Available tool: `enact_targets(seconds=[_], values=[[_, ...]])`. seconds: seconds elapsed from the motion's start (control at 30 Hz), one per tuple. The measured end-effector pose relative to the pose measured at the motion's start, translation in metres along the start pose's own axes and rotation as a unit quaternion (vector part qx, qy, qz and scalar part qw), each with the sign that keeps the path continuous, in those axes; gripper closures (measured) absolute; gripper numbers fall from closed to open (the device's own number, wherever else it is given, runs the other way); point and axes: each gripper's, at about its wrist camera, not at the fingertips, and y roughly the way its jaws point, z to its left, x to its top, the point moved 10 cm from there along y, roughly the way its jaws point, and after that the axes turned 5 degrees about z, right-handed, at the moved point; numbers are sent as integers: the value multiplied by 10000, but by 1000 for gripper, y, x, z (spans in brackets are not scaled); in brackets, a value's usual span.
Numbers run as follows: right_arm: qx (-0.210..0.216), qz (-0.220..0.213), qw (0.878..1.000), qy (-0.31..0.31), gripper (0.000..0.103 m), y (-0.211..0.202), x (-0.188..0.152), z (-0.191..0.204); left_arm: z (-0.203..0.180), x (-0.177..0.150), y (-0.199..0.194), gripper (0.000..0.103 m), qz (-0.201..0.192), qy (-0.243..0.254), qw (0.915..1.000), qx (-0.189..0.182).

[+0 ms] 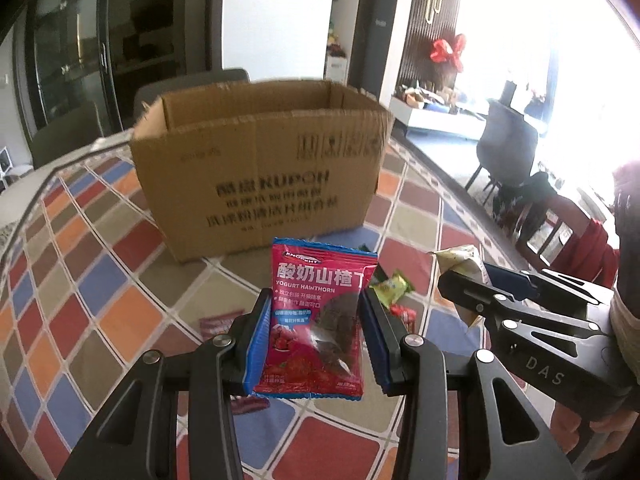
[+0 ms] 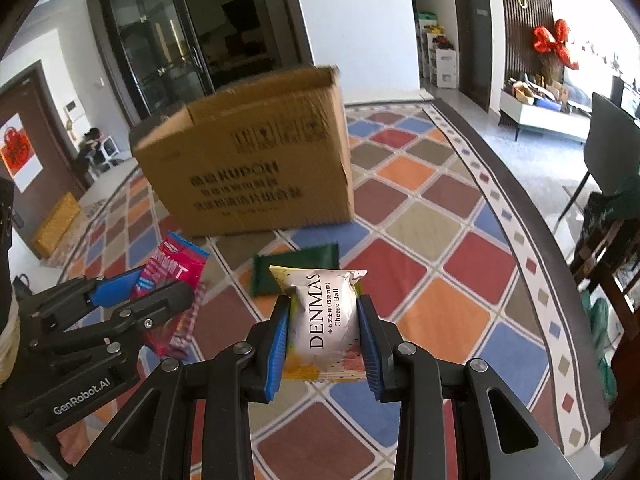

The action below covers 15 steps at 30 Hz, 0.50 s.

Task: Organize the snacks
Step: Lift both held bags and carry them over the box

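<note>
Bright living room with dark glass doors (image 2: 160, 60) and a red bow (image 2: 554, 46) on a slatted wall; below, checked tablecloth (image 2: 420, 220) in red, orange, blue and olive, bearing an open cardboard box (image 1: 260, 168). Clamped in left gripper (image 1: 316, 320): red yogurt hawthorn packet (image 1: 316, 312), upright, short of the box. Clamped in right gripper (image 2: 324, 332): white cheese ball packet (image 2: 326, 316) (dark green packet (image 2: 296, 266) flat on cloth beyond).

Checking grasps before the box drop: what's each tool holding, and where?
Left tool: red yogurt hawthorn packet, pinched across its side edges. Right tool: white cheese ball packet, also gripped by its sides.
</note>
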Motion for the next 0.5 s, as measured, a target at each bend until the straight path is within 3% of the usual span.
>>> enact_targets(seconds=[0.5], values=[[235,-600,9974,-330,69,-21,67,30,30,59,-39,61,-685,-241,9972,205]])
